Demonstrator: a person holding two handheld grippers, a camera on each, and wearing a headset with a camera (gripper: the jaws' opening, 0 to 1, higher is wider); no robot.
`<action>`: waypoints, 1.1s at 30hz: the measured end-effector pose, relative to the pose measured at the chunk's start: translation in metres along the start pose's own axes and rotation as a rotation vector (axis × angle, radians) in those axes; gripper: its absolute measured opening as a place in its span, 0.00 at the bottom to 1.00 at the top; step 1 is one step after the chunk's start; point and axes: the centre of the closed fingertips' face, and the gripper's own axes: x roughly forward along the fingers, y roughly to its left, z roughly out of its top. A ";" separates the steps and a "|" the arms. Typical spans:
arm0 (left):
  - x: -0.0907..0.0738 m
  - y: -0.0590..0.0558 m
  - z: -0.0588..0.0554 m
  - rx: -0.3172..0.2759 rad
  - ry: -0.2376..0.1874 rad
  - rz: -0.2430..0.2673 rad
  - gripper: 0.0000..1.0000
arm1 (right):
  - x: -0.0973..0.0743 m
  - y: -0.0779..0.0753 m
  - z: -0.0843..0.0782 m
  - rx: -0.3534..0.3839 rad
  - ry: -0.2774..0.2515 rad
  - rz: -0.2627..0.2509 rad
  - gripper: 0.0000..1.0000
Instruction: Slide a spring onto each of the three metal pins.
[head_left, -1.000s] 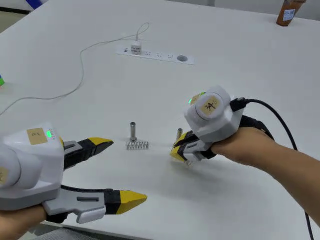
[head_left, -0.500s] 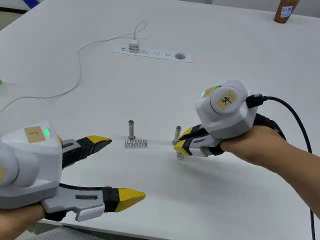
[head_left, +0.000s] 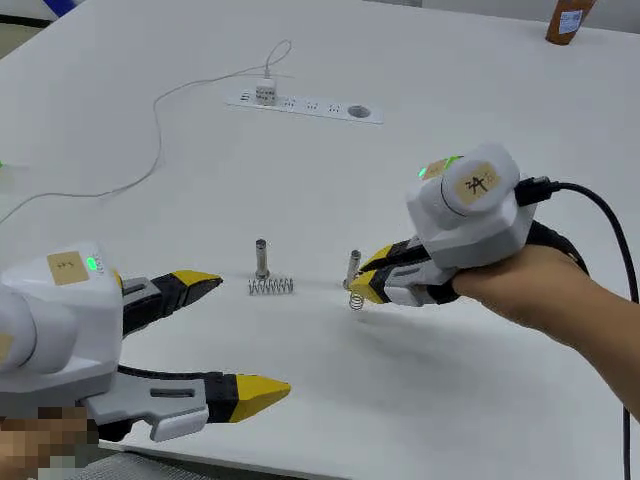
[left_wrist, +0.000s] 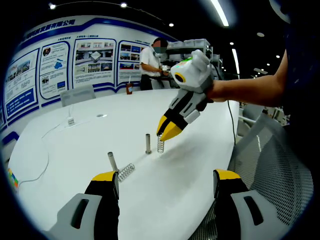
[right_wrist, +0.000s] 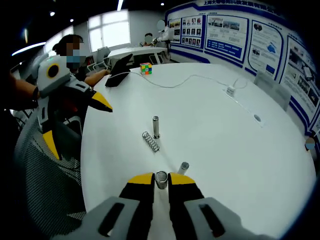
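Right gripper (head_left: 366, 288) is seen at centre-right of the white table (head_left: 450, 100), jaws clamped together on the top of a small held spring (head_left: 357, 300). The held spring is hung upright from the yellow jaw tips, just beside the right pin (head_left: 353, 268), on its near-right side; contact with the pin cannot be told, and the spring is not threaded on it. The right pin is stood upright on the table. The left pin (head_left: 262, 258) is stood upright to the left of it, apart, and is bare. A loose spring (head_left: 271, 287) is laid flat on the table just near of the left pin's foot, lying left to right, apart from both grippers. Left gripper (head_left: 232, 336) is held at the near left, jaws spread wide apart, pointed right toward the pins and short of them. In the right gripper view the held spring is seen end-on, pinched between the two yellow jaw tips, with the right pin just behind it to the right. In the left gripper view the held spring is seen vertical, close beside the right pin. A white power strip (head_left: 305, 106) with a thin white cable (head_left: 159, 130) is laid on the far side of the table. A brown bottle (head_left: 565, 20) is stood at the far right. A colour cube (right_wrist: 145, 68) is seen on the table in the right gripper view
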 end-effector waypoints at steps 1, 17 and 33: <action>0.000 0.000 0.000 0.000 0.000 0.000 0.79 | -0.002 -0.001 0.003 0.003 -0.009 -0.002 0.12; -0.001 0.000 0.000 -0.001 -0.003 0.003 0.79 | -0.021 -0.013 0.038 -0.002 -0.078 -0.044 0.12; 0.000 0.001 -0.001 -0.006 -0.001 0.005 0.79 | -0.010 -0.027 0.033 0.020 -0.047 -0.054 0.12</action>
